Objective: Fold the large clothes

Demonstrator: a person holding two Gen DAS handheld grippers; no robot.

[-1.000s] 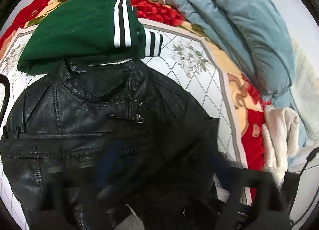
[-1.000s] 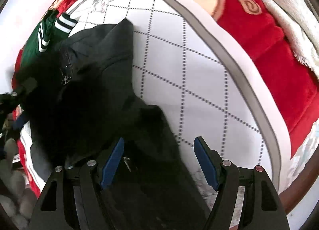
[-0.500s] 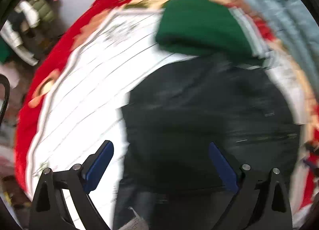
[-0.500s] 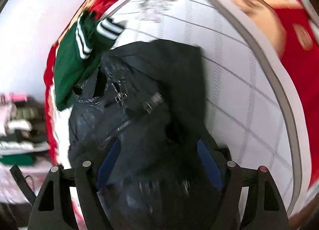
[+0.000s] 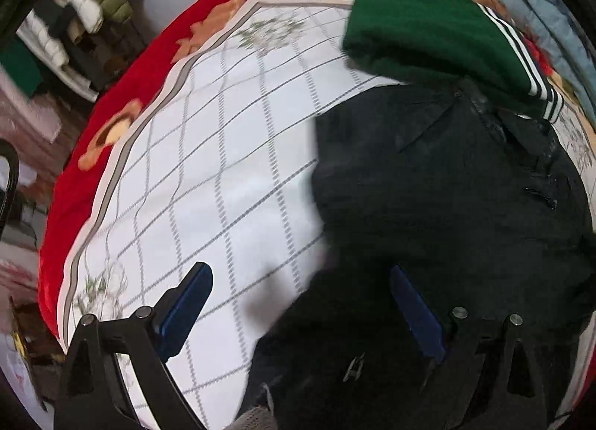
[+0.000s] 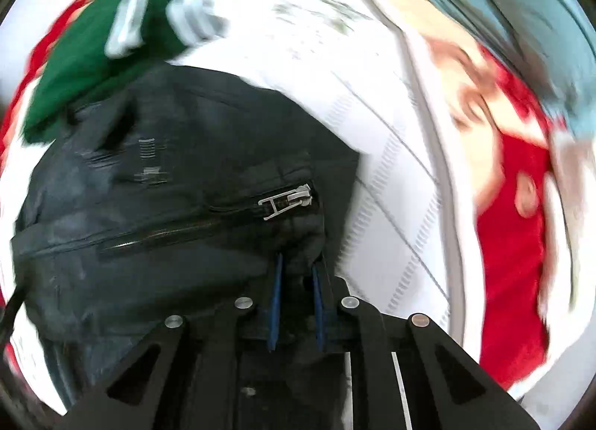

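A black leather jacket (image 5: 447,187) lies on the white quilted bedspread (image 5: 223,169), its collar against a folded green garment with white stripes (image 5: 428,31). My left gripper (image 5: 298,303) is open, its blue pads over the jacket's left edge and the quilt. In the right wrist view the jacket (image 6: 167,187) fills the left, with a silver zipper pull (image 6: 287,201) near its right edge. My right gripper (image 6: 296,299) is shut on the jacket's edge just below the zipper. The green garment (image 6: 93,57) is blurred at top left.
A red floral blanket border (image 5: 111,102) rims the quilt. Light blue bedding (image 6: 503,12) is piled at the far right. Shelves with folded clothes (image 5: 74,20) stand beyond the bed's left side.
My right gripper closed on the jacket's edge near the zipper; it was open earlier. My left gripper swung left and now sits open over the jacket's left edge.
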